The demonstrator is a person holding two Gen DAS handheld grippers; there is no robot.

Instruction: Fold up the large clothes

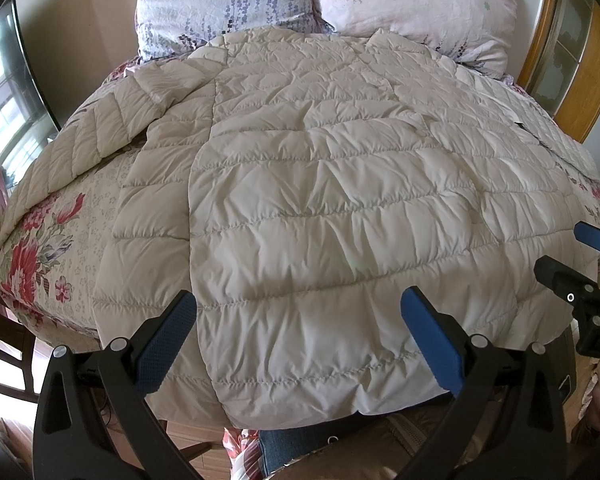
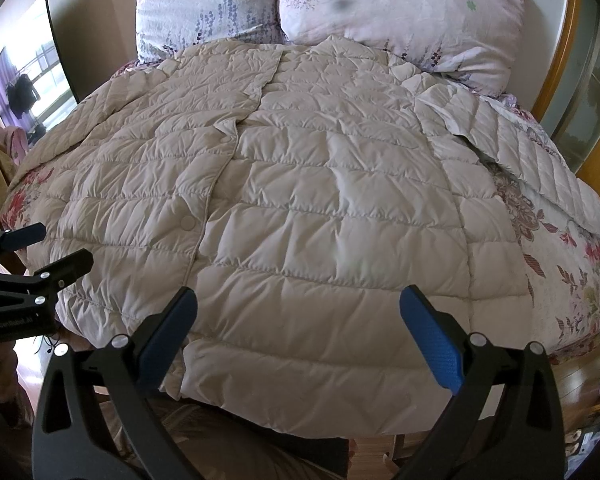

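1. Here's the quilted beige jacket (image 1: pixel 320 200), spread flat, front up, across the bed (image 1: pixel 40 248), collar toward the far end and hem hanging just over the near edge.
2. Its snap placket (image 2: pixel 220 184) runs near to far, left of centre in the right wrist view, with round snaps showing along it.
3. One sleeve (image 1: pixel 84 140) angles out to the left over the floral bedspread; the other sleeve (image 2: pixel 532 156) lies out to the right.
4. Two floral pillows (image 2: pixel 380 12) sit side by side at the far end, the collar touching their lower edges.
5. Left gripper (image 1: pixel 298 320) hovers over the near hem, jaws spread wide, blue pads (image 1: pixel 168 344) either side of the fabric and pinching nothing.
6. Right gripper (image 2: pixel 298 320) does the same over the near right part of the hem, jaws wide apart and empty.
7. Each gripper peeks into the other's view at the edge, just beside the jacket's side.
8. A wooden headboard frame (image 1: pixel 572 80) curves at the far right.
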